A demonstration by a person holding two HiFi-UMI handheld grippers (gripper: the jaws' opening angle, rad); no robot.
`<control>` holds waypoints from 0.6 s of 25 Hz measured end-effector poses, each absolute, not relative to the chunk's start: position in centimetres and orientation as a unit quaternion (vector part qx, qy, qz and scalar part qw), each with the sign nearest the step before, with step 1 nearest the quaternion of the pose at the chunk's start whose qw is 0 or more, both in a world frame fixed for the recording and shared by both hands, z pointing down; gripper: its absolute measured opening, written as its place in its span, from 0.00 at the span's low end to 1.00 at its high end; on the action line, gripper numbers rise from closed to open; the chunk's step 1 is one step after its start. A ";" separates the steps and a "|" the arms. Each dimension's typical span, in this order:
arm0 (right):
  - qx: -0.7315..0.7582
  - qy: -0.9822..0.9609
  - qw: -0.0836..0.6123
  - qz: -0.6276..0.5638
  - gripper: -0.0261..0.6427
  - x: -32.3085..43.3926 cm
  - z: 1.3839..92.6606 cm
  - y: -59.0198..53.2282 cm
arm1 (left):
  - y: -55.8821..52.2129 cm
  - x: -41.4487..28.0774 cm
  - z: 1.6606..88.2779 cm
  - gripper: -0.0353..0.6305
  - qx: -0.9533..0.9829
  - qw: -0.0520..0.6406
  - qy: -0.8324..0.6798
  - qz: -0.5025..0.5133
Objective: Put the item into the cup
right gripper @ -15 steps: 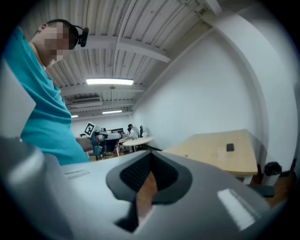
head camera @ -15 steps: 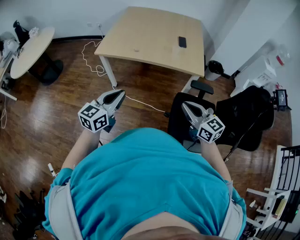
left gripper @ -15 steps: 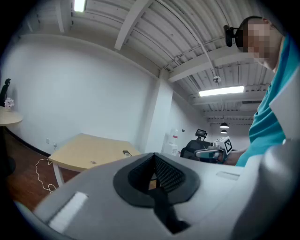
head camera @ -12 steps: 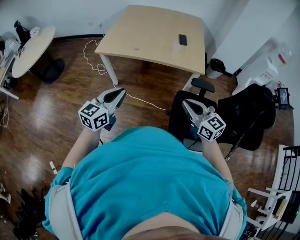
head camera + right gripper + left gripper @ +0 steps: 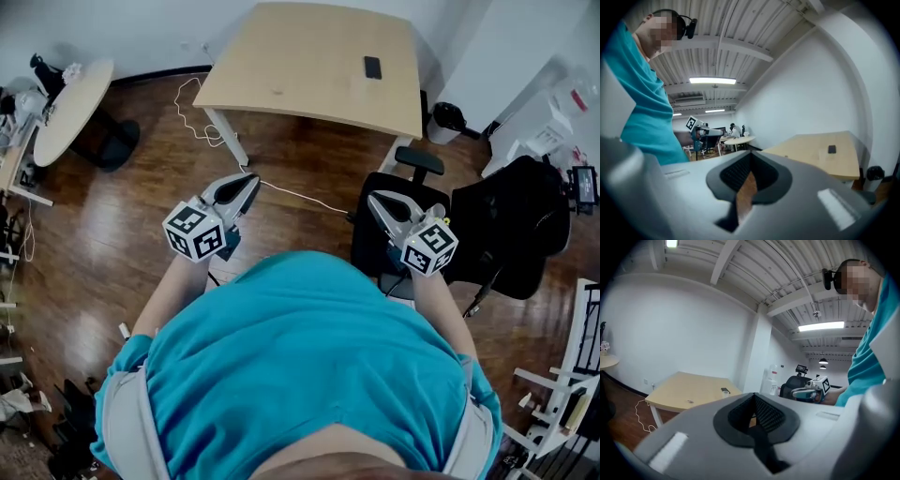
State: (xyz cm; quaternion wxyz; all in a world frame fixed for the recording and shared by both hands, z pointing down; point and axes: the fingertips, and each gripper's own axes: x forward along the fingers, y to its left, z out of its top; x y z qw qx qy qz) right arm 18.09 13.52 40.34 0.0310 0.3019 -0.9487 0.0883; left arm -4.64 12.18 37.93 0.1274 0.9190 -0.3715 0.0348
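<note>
Plainly, both claws hang in the air in front of the person's teal shirt (image 5: 300, 366), above the wooden floor (image 5: 112, 234) and well short of the worktop (image 5: 309, 56). The left claw (image 5: 250, 181) points ahead and a little downward. In the left gripper view its two dark pads meet at the front edge, so it is closed and has hold of nothing. The right claw (image 5: 375, 199) is likewise closed tip to tip and empty, with only a thin strip of brown floor showing through the slit behind its meeting pads. It hovers above a black office chair (image 5: 389, 239), and a second black chair (image 5: 520, 225) stands further right. The item (image 5: 372, 67), small, dark and flat, lies on the pale wooden worktop towards its far right corner, well apart from both claws. In the left gripper view a small pale shape (image 5: 724, 394) stands just beside the item on its near side. It is too small to tell for sure whether that is the cup. A white cable (image 5: 192, 112) trails over the floor by the worktop's left leg, and a round table (image 5: 70, 108) stands at the left edge of the room.
</note>
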 end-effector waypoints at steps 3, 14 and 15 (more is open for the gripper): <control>0.306 -0.946 0.039 0.096 0.04 16.8 40.7 11.6 | 10.0 -5.9 38.4 0.06 0.920 0.139 -0.365 0.031; 0.328 -0.938 0.088 0.072 0.04 6.3 40.1 1.1 | -0.7 -13.9 40.1 0.06 0.939 0.121 -0.321 0.029; 0.331 -0.936 0.090 0.074 0.04 5.6 40.1 0.0 | -1.7 -14.5 40.3 0.06 0.940 0.121 -0.317 0.031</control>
